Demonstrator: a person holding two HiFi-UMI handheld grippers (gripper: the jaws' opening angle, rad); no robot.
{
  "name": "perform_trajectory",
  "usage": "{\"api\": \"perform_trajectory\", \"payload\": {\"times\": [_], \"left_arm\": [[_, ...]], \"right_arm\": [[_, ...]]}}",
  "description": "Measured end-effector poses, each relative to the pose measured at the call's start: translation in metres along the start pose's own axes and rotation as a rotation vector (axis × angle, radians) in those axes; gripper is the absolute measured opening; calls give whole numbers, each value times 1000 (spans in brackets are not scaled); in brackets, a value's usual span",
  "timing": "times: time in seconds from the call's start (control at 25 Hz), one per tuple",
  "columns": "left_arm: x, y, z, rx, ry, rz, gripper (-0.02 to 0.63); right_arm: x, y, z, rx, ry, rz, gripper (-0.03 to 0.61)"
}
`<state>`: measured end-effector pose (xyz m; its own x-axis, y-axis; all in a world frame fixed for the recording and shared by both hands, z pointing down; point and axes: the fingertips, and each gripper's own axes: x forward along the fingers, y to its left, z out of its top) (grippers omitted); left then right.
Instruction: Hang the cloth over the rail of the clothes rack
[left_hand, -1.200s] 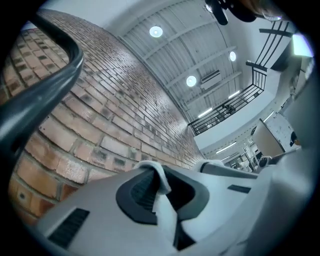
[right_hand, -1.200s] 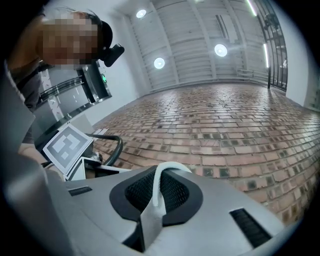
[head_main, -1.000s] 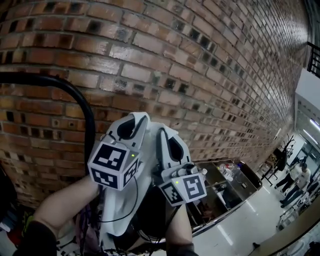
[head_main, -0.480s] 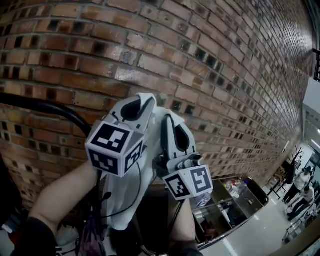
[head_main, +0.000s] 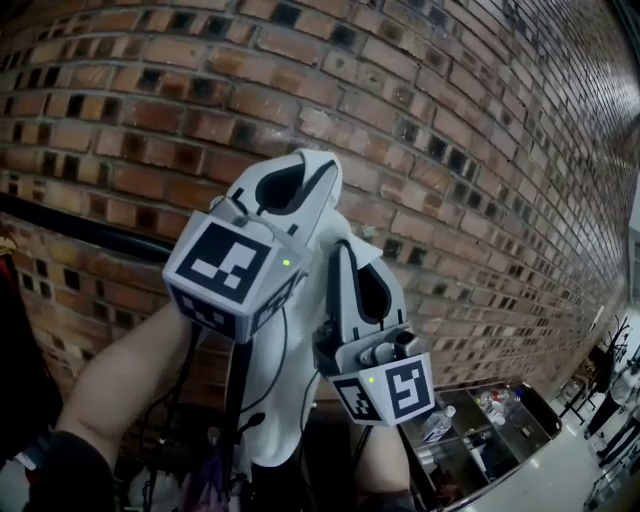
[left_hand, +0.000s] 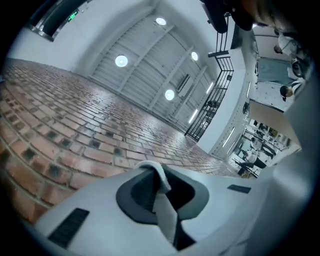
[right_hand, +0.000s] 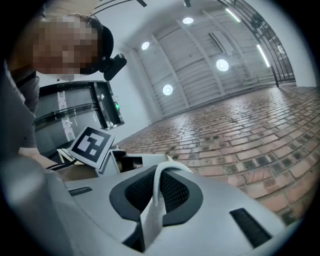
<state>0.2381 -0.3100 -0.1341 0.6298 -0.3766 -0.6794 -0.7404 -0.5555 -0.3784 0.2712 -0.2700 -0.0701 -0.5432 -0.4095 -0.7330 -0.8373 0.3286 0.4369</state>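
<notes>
I am seeing the cloth (right_hand: 150, 215) as thin, matt white woven fabric, pinched in both grippers. The right gripper (right_hand: 159, 172) is showing a smooth, matt pale plastic shell and dark pads (right_hand: 175, 192) with a fine meshed grain; the left gripper (left_hand: 152, 172) is looking much the same. The brick wall (head_main: 450, 150) is reading rough and matt, while the rail (head_main: 80, 228) is looking like smooth black metal.

Left claw (head_main: 305, 170) above right claw (head_main: 355, 255), side by side, jaws nearly together, each pinching cloth (left_hand: 164, 205).
</notes>
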Motion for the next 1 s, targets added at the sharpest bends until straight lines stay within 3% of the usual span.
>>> {"api": "perform_trajectory", "payload": {"times": [0.28,0.4,0.52,0.68,0.76,0.84,0.92,1.0], "left_arm": [[-40,79,67,115,-107,30,37],[-59,106,95,156,-136,12,40],[-81,128,123,246,-154,-15,41],[-127,147,146,439,-119,-53,41],[-156,158,153,549,-102,-29,43],[-183,172,154,634,-80,20,43],[-203,187,149,657,-63,65,44],[-222,203,145,631,-54,101,44]], "right_arm": [[37,57,19,-34,-31,2,23],[52,84,31,-91,-35,8,23],[67,106,44,-135,-57,9,23],[86,137,57,-156,-78,24,23],[98,157,61,-154,-98,29,23],[105,171,54,-215,-84,10,23],[112,187,42,-283,-59,4,23],[116,206,32,-307,-38,17,23]]}}
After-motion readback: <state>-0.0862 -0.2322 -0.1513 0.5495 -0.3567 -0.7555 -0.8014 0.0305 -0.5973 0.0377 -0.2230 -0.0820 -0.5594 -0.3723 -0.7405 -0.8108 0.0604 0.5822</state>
